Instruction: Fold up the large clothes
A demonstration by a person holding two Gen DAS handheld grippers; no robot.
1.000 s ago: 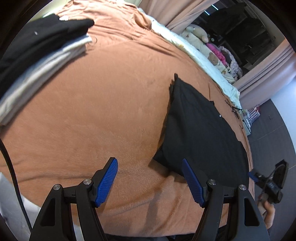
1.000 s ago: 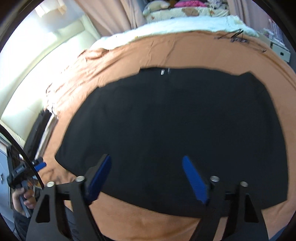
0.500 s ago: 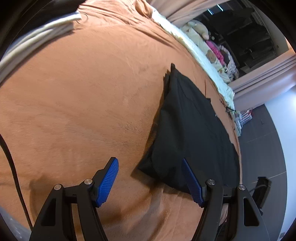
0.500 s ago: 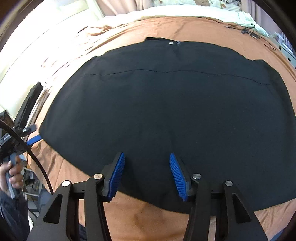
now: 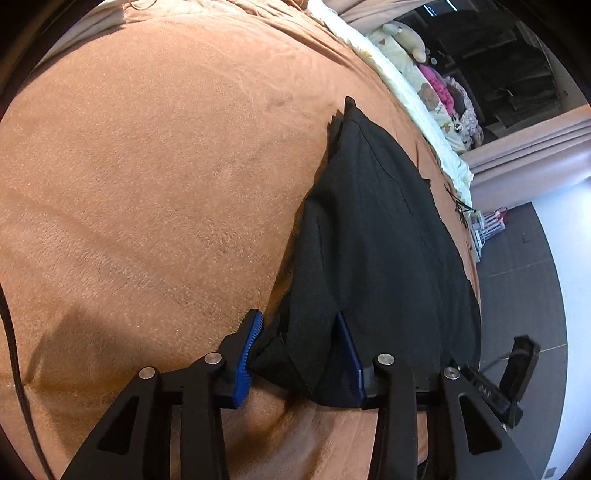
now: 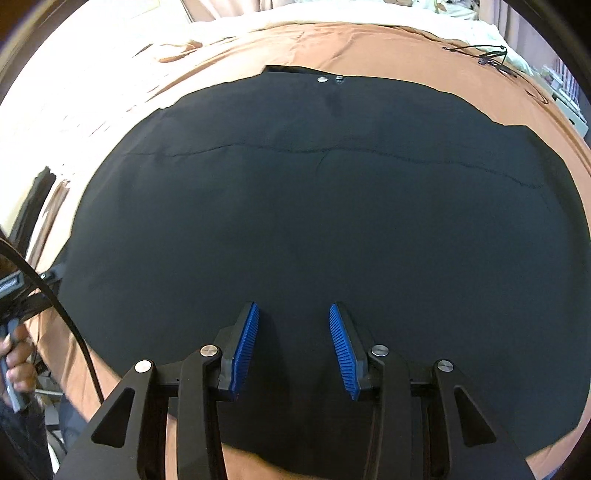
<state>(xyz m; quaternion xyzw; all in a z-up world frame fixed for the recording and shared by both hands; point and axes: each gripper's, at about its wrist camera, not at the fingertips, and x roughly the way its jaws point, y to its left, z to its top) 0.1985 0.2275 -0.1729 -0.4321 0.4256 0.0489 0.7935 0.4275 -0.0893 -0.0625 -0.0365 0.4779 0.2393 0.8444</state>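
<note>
A large black garment [image 5: 369, 240] lies spread flat on the brown bedspread [image 5: 147, 166]. My left gripper [image 5: 297, 315] is at its near left corner. Its jaws are closing, and the corner is bunched up between the blue pads [image 5: 251, 347], touching both. In the right wrist view the same garment [image 6: 314, 203] fills most of the frame, with two snap buttons at its far edge. My right gripper [image 6: 292, 305] sits low over the cloth just inside its near edge. Its jaws are closing too, with flat cloth in the gap and its pads [image 6: 341, 350] not pinching it.
A white quilt [image 5: 388, 74] and plush toys [image 5: 406, 33] line the far side of the bed. A thin black wire [image 6: 480, 55] lies on the bedspread beyond the garment. A stack of folded clothes [image 6: 33, 206] sits at the left. A hand [image 6: 14, 362] holds the other gripper.
Both grippers came down toward the black garment and their jaws narrowed. The left one reached the garment's corner, which now stands bunched between its pads.
</note>
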